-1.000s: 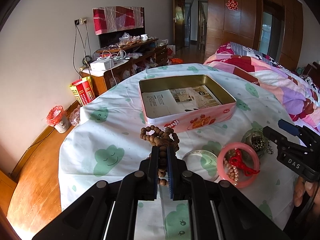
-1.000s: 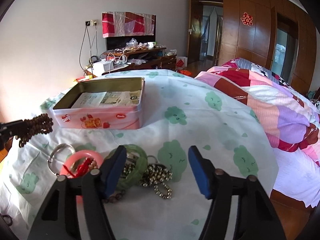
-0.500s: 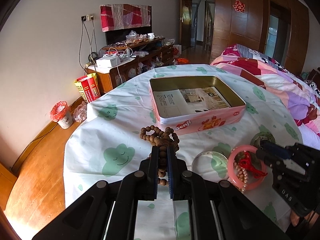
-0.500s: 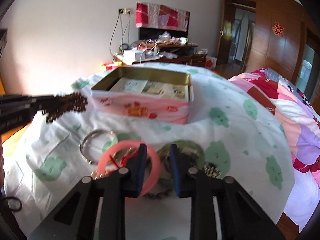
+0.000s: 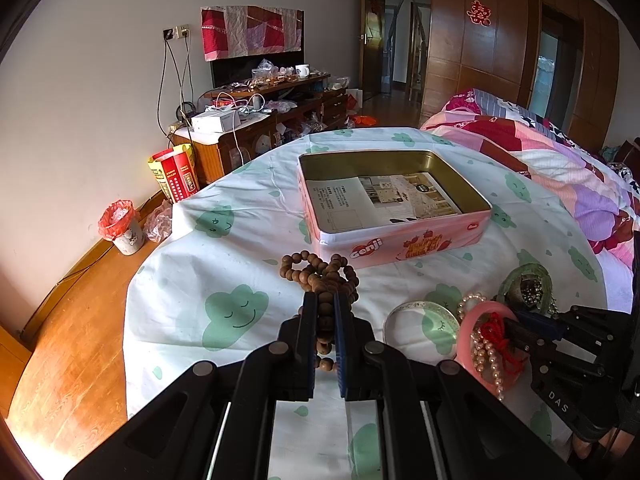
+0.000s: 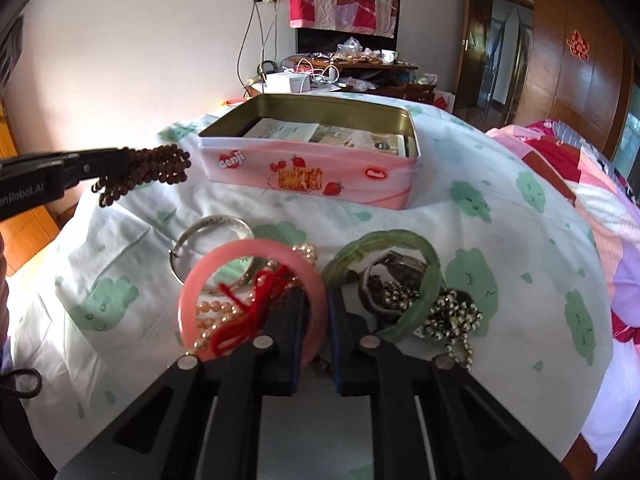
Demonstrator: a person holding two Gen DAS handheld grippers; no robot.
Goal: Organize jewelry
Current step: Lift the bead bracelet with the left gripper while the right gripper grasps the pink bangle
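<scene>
My left gripper [image 5: 326,300] is shut on a brown wooden bead bracelet [image 5: 324,272] and holds it above the cloth, short of the open pink tin [image 5: 400,236]. The held beads also show in the right wrist view [image 6: 148,170]. My right gripper [image 6: 318,300] is shut on the rim of a pink bangle [image 6: 248,252] that lies over a pearl string [image 6: 216,312] and a red cord [image 6: 256,304]. A green bangle [image 6: 400,240] and a metal bead chain [image 6: 452,316] lie to its right. A silver bangle [image 6: 200,232] lies at its left.
The tin holds a printed leaflet [image 5: 380,200]. The round table has a white cloth with green clouds [image 5: 236,312]. A patchwork bed [image 5: 560,152] is to the right. A red-lined bin [image 5: 120,224] stands on the wood floor at left.
My right gripper moved left from the green bangle to the pink bangle and closed on its rim. My left gripper kept hold of the wooden beads and drew back slightly.
</scene>
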